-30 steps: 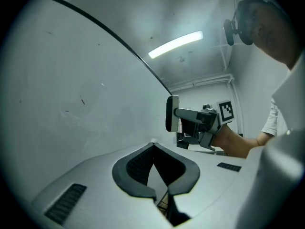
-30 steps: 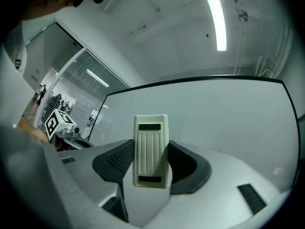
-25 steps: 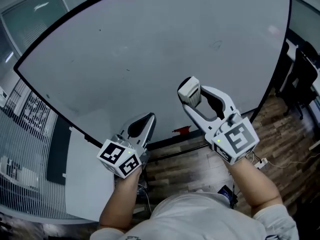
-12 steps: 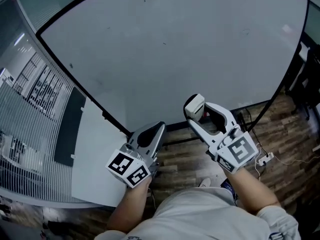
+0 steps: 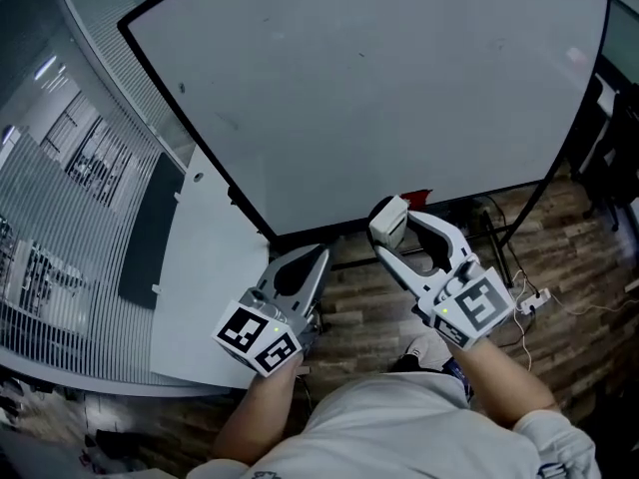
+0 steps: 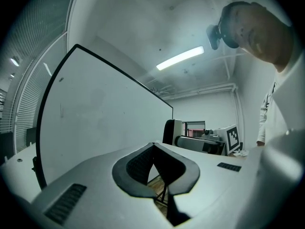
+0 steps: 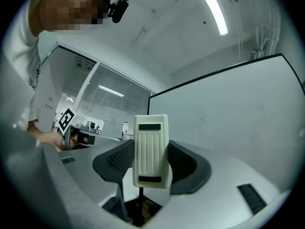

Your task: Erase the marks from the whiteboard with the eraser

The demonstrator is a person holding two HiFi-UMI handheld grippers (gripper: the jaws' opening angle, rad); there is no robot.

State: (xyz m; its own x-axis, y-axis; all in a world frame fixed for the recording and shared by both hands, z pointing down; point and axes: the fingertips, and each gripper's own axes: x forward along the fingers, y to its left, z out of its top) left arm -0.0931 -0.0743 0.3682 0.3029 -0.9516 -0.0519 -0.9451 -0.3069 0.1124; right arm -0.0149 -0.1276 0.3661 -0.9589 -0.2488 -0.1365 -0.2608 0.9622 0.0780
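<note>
Head view: from above the person, facing steeply down on the whiteboard (image 5: 379,98), the wooden floor (image 5: 351,307), the left hand-held gripper (image 5: 318,254) and the right hand-held gripper (image 5: 389,226), both close below. Left gripper view: just behind its own jaws, tilted up toward the ceiling (image 6: 157,23), whiteboard at left. Right gripper view: likewise, whiteboard at right. All three share the whiteboard; each gripper view catches the other hand-held gripper.

No legible text, number or brand in any view. Marker cube (image 5: 258,339) on the left gripper (image 5: 318,253) and marker cube (image 5: 473,305) on the right gripper (image 5: 389,224) carry only black-and-white square code patterns, no characters. Whiteboard (image 5: 379,98): a few faint specks, none readable.
</note>
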